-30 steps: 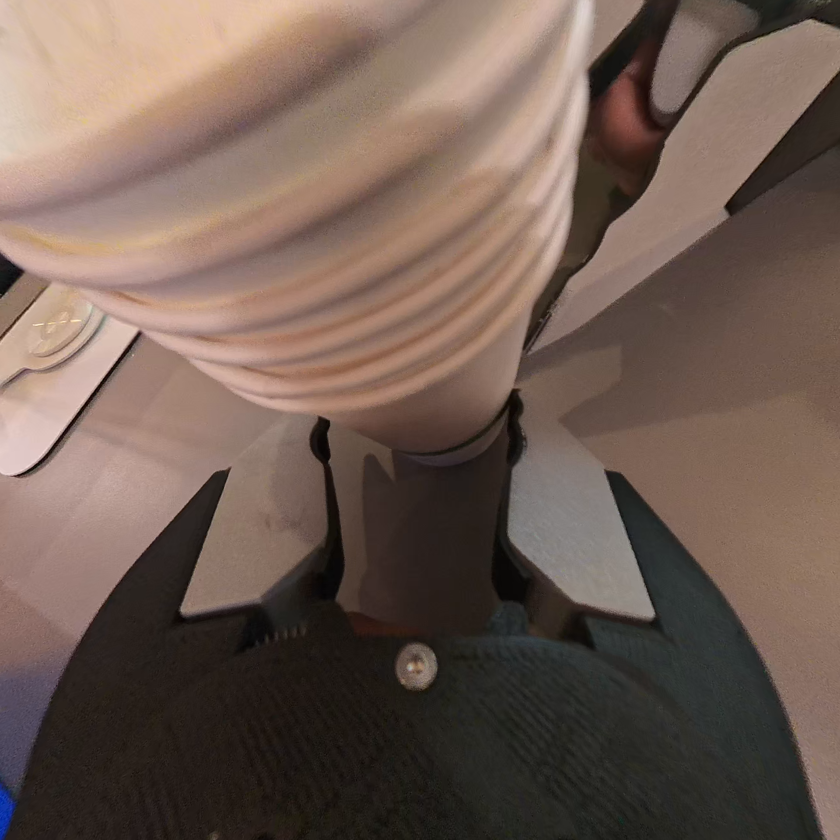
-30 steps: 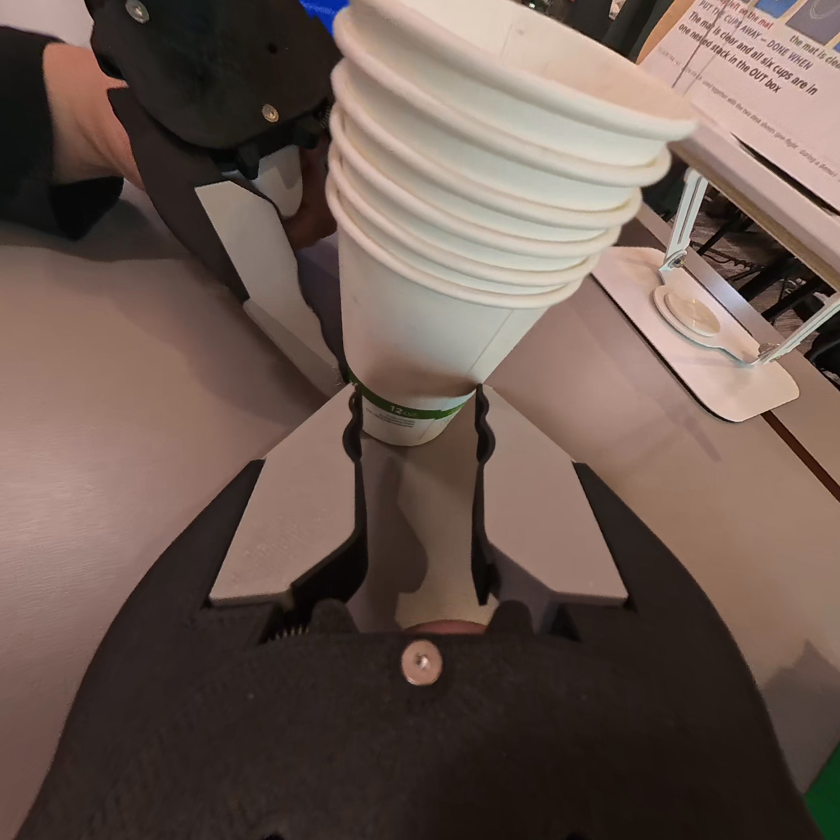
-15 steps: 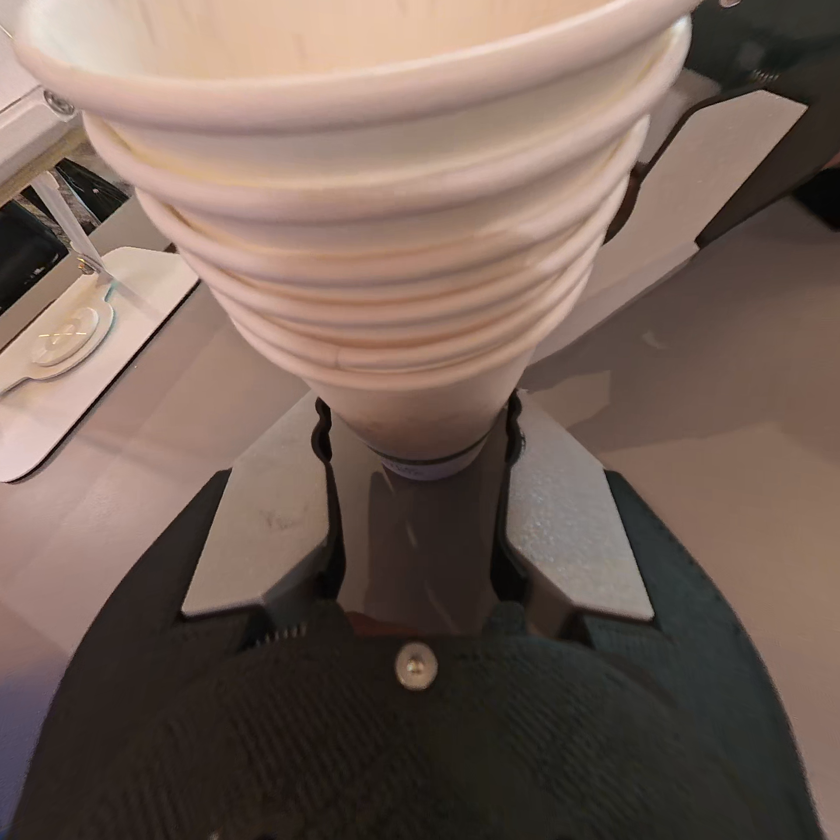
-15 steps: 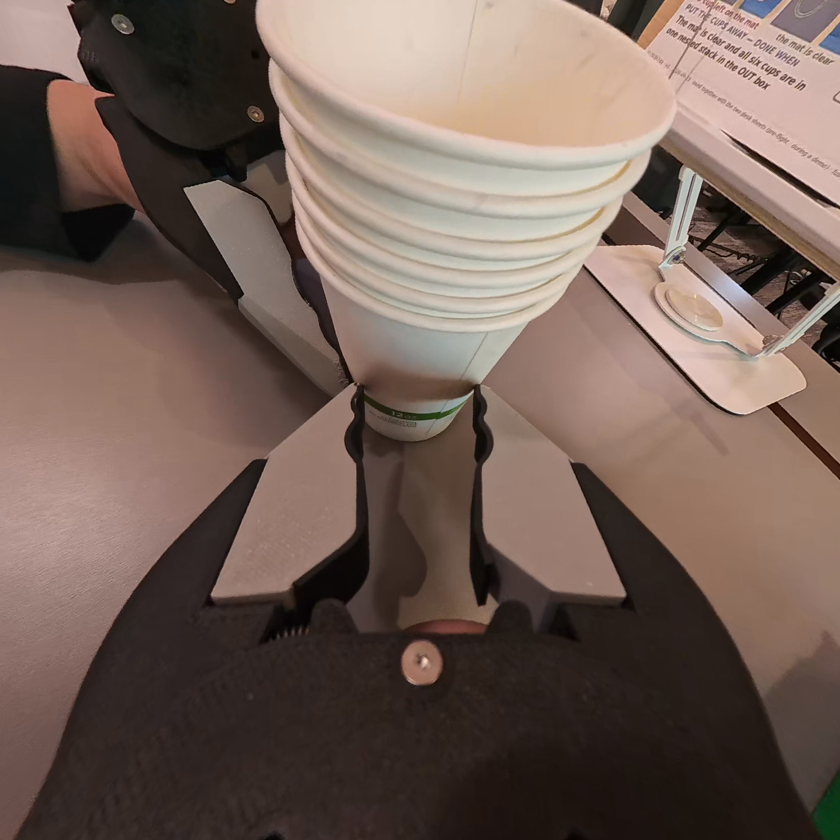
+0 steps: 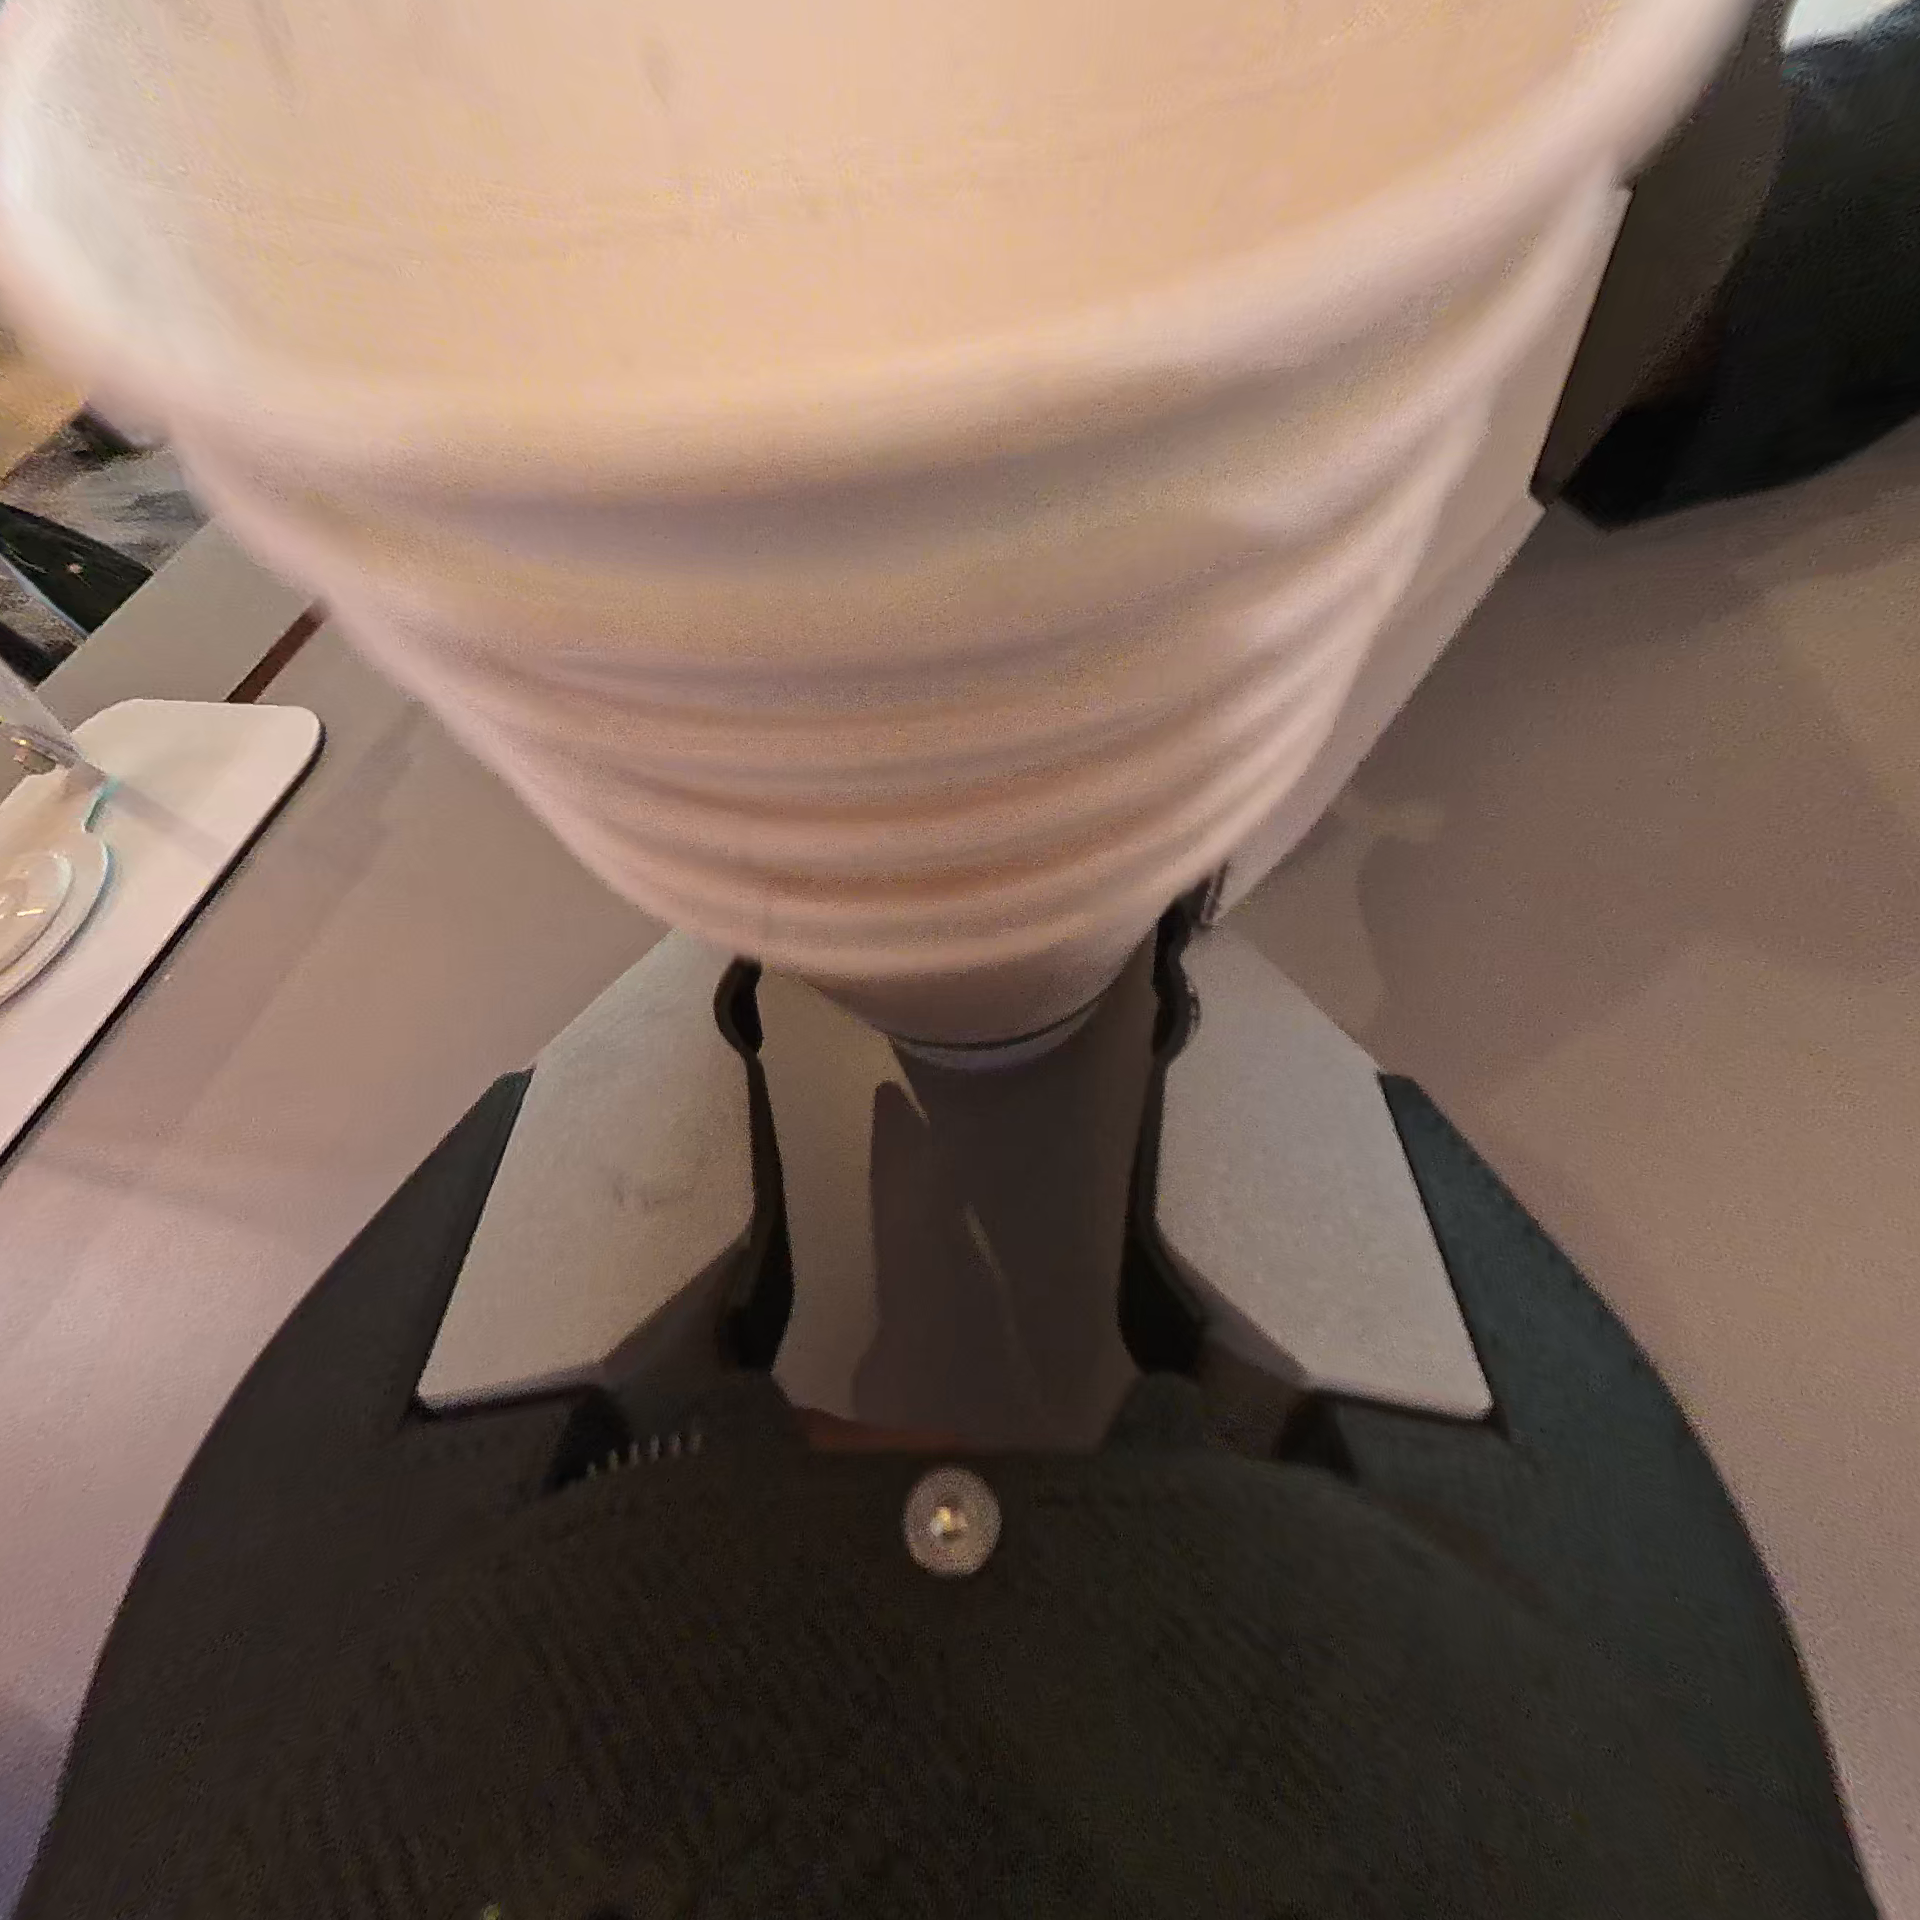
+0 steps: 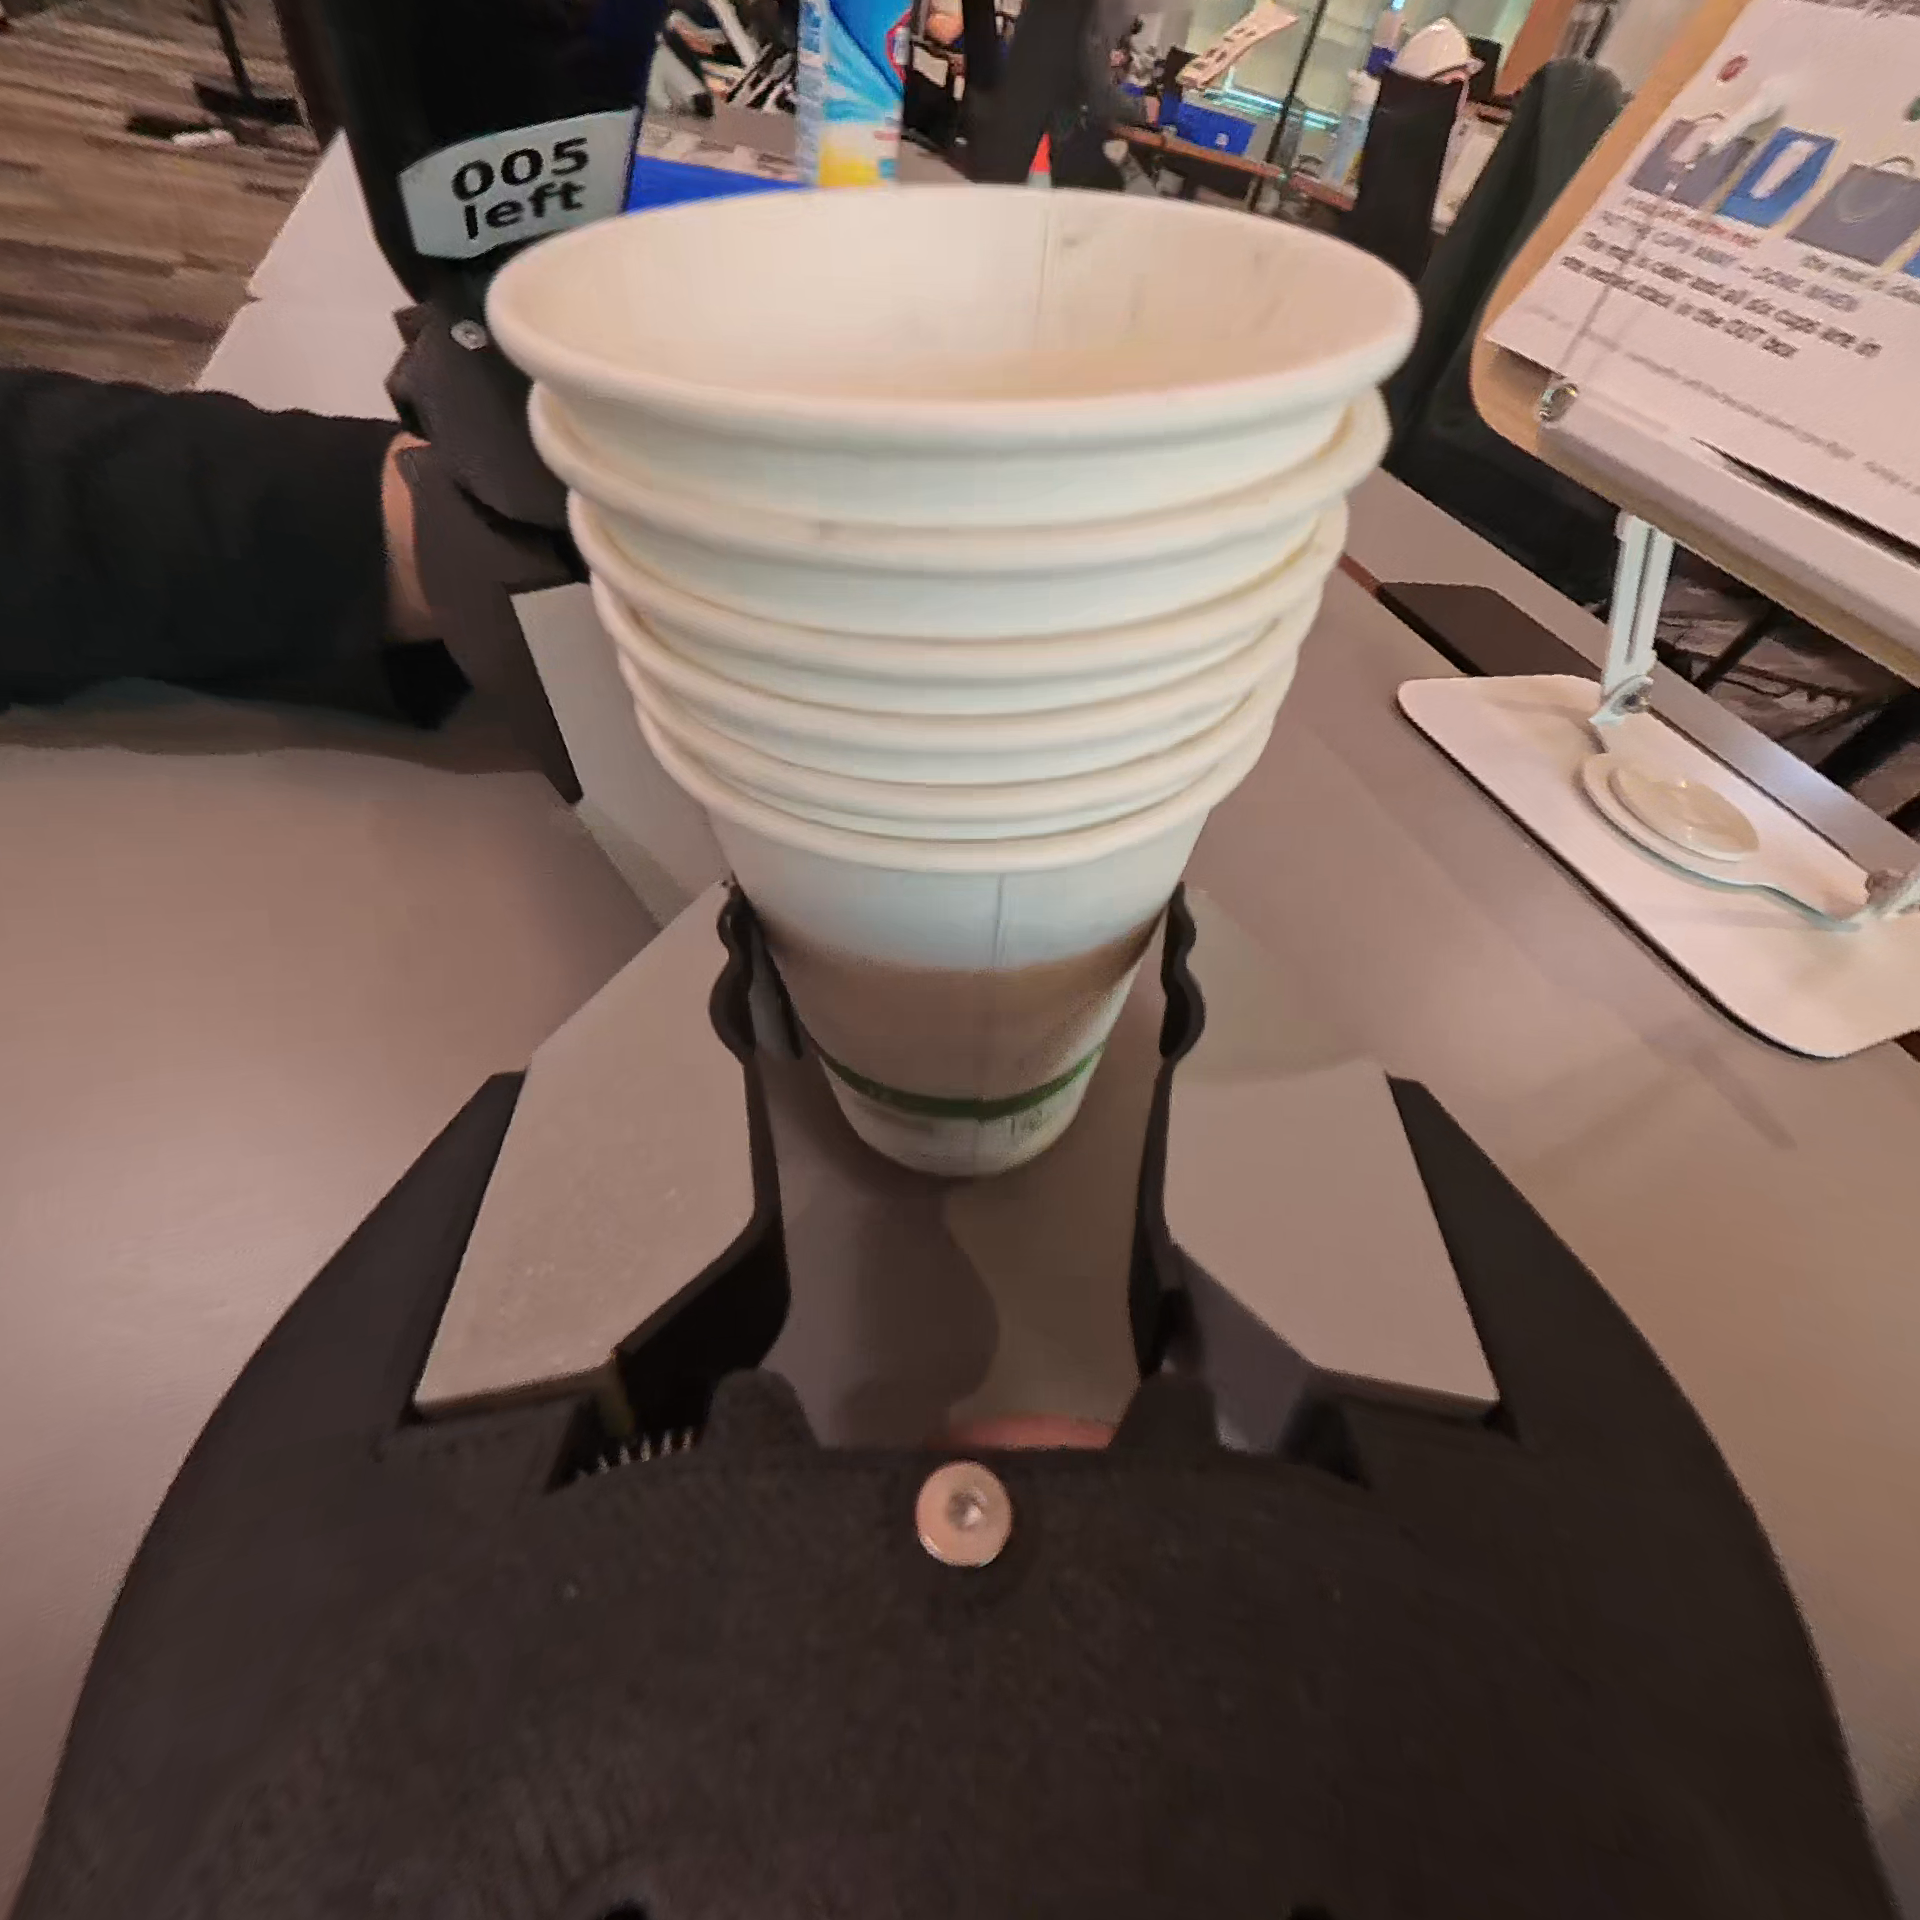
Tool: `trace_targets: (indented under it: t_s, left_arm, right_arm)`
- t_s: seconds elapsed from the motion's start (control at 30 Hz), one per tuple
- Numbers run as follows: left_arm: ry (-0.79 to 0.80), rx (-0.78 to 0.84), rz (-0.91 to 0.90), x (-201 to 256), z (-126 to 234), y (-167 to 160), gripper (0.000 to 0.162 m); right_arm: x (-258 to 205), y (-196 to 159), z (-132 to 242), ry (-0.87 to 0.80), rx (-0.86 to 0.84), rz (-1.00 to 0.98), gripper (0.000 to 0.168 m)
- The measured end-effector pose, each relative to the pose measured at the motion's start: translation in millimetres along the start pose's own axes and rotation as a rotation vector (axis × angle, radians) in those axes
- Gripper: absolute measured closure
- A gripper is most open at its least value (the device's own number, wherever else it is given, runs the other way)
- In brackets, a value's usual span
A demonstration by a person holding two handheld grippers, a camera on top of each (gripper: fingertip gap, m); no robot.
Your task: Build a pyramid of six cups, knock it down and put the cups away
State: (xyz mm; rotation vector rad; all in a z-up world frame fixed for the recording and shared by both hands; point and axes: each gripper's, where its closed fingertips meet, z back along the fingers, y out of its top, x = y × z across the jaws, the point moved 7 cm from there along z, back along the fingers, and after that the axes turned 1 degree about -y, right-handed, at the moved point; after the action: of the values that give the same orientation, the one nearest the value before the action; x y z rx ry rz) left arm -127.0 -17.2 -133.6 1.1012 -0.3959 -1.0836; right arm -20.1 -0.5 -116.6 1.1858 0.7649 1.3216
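Observation:
A stack of several nested white paper cups, with a green band near the base, stands up between both grippers over the grey table. My right gripper has both fingertips against the lowest cup's wall, and the base sits deep between its fingers. In the left wrist view the stack is blurred and fills the upper frame. My left gripper holds it just above the base. One left finger shows behind the stack. A right finger shows beyond it.
A white stand base sits on the table to the right and carries a tilted instruction sheet. The base also shows in the left wrist view. A person's dark sleeve lies at the left. Bare table surrounds the stack. My two grippers' fingertips are within a few centimetres of each other.
The right gripper's jaws have spread wider and the stack's base now sits deeper between them. The stack keeps its place in the left gripper, which has tilted and now blurs.

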Motion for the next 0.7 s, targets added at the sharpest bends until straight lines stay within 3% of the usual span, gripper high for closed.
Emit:
trace_targets:
  t_s: [0.2, 0.7]
  left_arm:
    - [-0.03, -0.02, -0.018, 7.6, -2.6, 0.6, 0.088]
    - [-0.012, 0.022, -0.006, 5.7, -0.6, 3.8, 0.088]
  right_arm:
    - [-8.2, 4.0, 0.1, 0.019, 0.023, 0.056, 0.088]
    - [-2.0, 6.5, 3.6, 0.04, 0.003, -0.016, 0.089]
